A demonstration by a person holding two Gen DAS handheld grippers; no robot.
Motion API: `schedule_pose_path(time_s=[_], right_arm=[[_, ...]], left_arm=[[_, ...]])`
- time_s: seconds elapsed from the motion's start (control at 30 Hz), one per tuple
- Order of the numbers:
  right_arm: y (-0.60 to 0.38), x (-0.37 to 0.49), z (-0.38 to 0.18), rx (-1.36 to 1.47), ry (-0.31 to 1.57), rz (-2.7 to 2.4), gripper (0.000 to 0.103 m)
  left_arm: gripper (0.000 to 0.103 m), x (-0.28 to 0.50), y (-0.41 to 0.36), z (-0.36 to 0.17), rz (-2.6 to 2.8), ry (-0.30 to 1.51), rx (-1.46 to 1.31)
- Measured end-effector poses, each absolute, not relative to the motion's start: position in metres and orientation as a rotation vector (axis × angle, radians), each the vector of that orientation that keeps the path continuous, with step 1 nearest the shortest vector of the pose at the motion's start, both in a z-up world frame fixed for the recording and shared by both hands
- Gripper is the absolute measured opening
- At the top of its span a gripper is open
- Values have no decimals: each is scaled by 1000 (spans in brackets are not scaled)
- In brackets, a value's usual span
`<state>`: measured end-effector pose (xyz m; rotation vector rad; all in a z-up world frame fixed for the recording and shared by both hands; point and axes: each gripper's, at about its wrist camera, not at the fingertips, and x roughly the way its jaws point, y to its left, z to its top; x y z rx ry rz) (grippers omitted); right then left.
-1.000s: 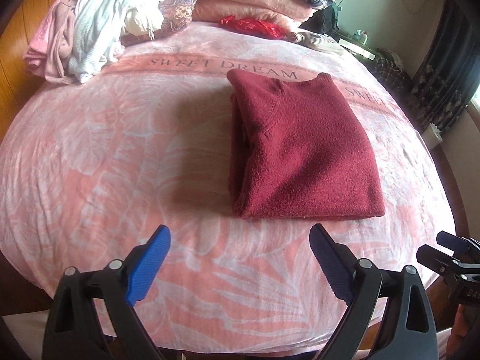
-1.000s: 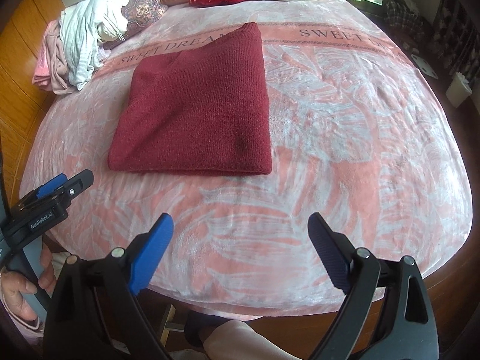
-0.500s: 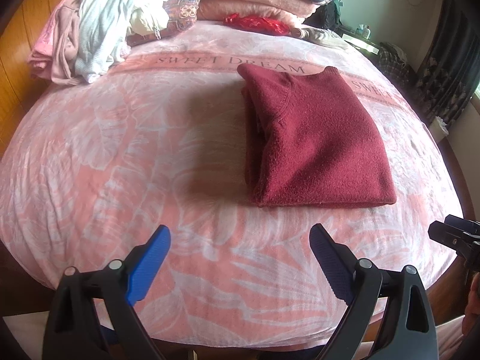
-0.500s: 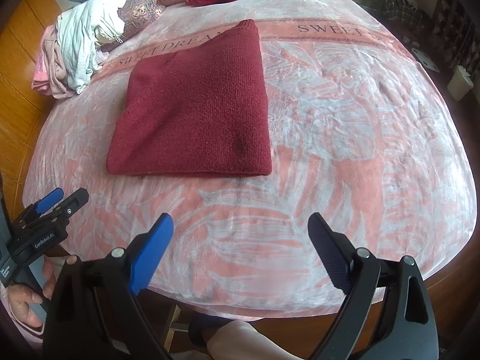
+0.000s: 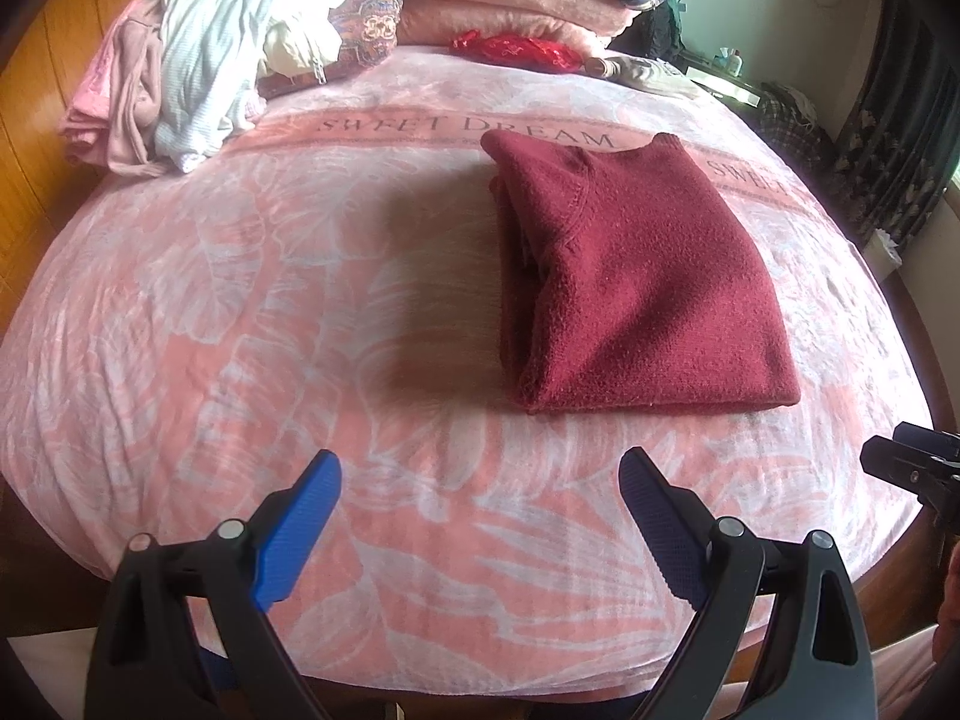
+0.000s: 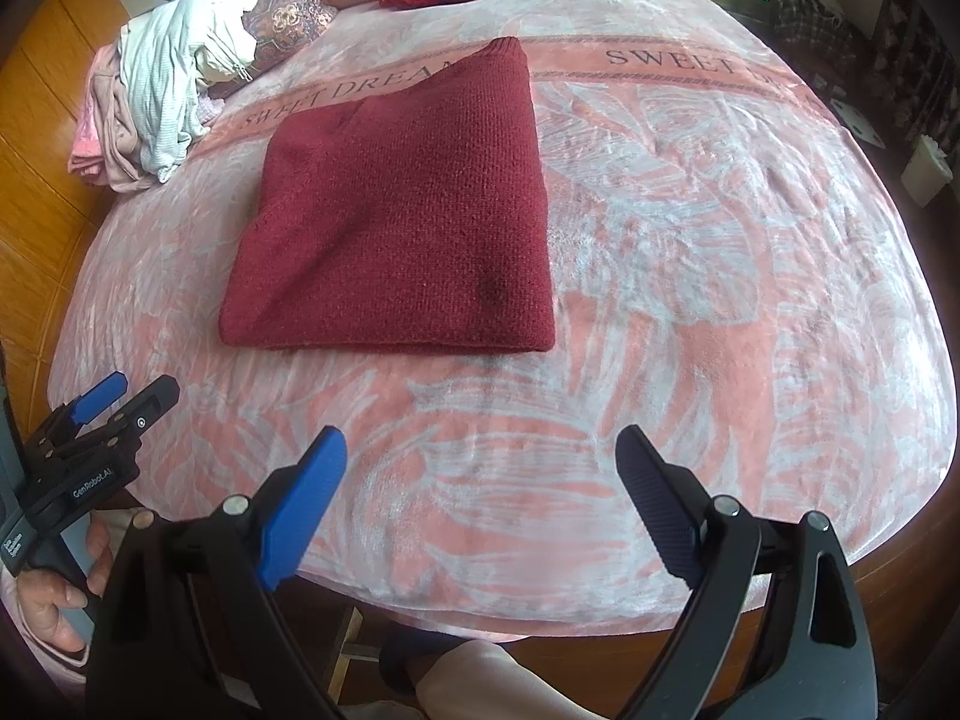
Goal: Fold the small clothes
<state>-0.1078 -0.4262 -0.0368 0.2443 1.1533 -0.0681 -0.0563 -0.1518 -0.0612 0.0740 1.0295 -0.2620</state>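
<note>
Item: dark red knitted sweater, folded into a flat rectangle, neckline side turned toward the headboard end. Lies on the pink blanket with white leaf pattern and "SWEET DREAM" band, its far corner over the lettering; nothing touches it. Also seen in the right wrist view.

Left gripper: black frame, blue-padded fingers spread wide, nothing between them. Held low over the near edge of the blanket, pointing along the bed toward the sweater, well short of it; sweater sits right of its centreline. In the right wrist view it shows at the left margin, gripped from below by the person's left hand.

Right gripper: same build, fingers equally wide apart, holding nothing. Level over the blanket's near edge, aimed forward, sweater ahead and left of centre. Only its tip enters the left wrist view at the right margin.

Surroundings: heap of unfolded white and pale pink clothes at the far left corner; stacked pink blankets; small red cloth beside them.
</note>
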Motion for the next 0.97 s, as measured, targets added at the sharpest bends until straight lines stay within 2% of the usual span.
schedule_pose_path(time_s=[0.97], right_arm=[[-430,-106,-40,245,1163,-67,91]], left_arm=[[94,-53,-156,-68,-278,1053,92]])
